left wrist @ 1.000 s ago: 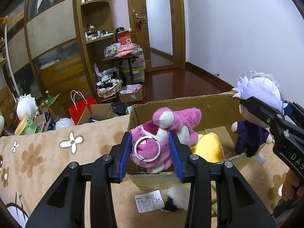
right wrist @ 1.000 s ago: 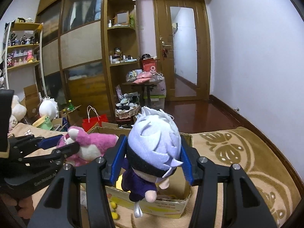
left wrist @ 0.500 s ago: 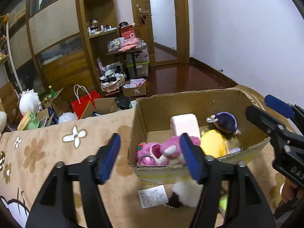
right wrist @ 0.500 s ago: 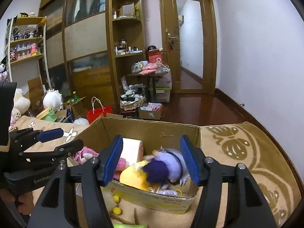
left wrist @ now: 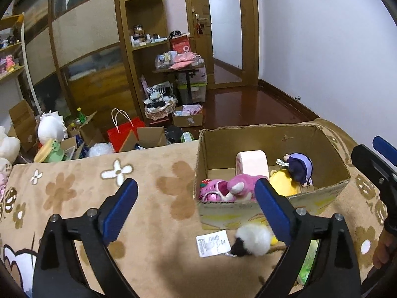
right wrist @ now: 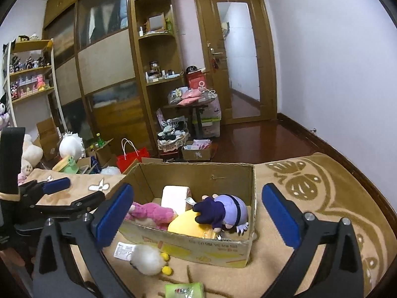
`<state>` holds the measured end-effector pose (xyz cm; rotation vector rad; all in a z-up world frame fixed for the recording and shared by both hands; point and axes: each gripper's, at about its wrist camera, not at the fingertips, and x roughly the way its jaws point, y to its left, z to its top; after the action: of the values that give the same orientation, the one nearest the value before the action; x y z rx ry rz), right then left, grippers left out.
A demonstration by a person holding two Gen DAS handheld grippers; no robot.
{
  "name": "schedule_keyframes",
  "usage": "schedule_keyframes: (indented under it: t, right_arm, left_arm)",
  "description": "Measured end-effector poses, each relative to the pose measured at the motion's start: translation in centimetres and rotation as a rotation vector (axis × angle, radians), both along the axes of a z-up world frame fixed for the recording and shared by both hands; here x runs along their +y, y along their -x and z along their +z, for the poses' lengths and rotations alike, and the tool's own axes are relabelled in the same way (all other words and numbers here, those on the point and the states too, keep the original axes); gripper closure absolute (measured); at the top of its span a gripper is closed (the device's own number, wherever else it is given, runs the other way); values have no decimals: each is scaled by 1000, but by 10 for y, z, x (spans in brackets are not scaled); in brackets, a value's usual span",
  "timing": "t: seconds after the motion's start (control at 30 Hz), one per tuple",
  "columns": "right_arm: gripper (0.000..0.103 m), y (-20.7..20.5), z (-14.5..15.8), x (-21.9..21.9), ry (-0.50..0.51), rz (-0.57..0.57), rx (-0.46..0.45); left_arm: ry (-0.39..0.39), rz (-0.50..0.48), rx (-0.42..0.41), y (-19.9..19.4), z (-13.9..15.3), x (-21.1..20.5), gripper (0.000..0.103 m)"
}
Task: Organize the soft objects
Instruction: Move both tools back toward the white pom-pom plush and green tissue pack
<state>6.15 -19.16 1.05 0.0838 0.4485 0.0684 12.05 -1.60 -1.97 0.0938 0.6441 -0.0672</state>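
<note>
Lying in cardboard box (right wrist: 218, 244), pink plush (left wrist: 230, 190), purple doll (right wrist: 223, 212), 2 grippers, left gripper (left wrist: 196, 208), right gripper (right wrist: 196, 213), just opened wide, empty.

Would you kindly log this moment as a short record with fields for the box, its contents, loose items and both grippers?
box: cardboard box on the tan blanket, open top
inside: pink plush, yellow plush, purple doll, pale pink block
outside: white plush with paper tag, in front of box
left gripper: open, empty, jaws just opening
right gripper: open, empty, jaws just opening
</note>
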Motion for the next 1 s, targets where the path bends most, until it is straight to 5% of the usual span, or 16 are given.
schedule_keyframes:
  t: [0.43, 1.0]
  right_arm:
    - [0, 46, 22, 4, 14, -26, -10]
    - [0, 55, 3, 11, 72, -26, 84]
  left_arm:
    - [-28, -31, 3, 51, 18, 3, 5]
    - [1, -67, 125, 45, -1, 2, 5]
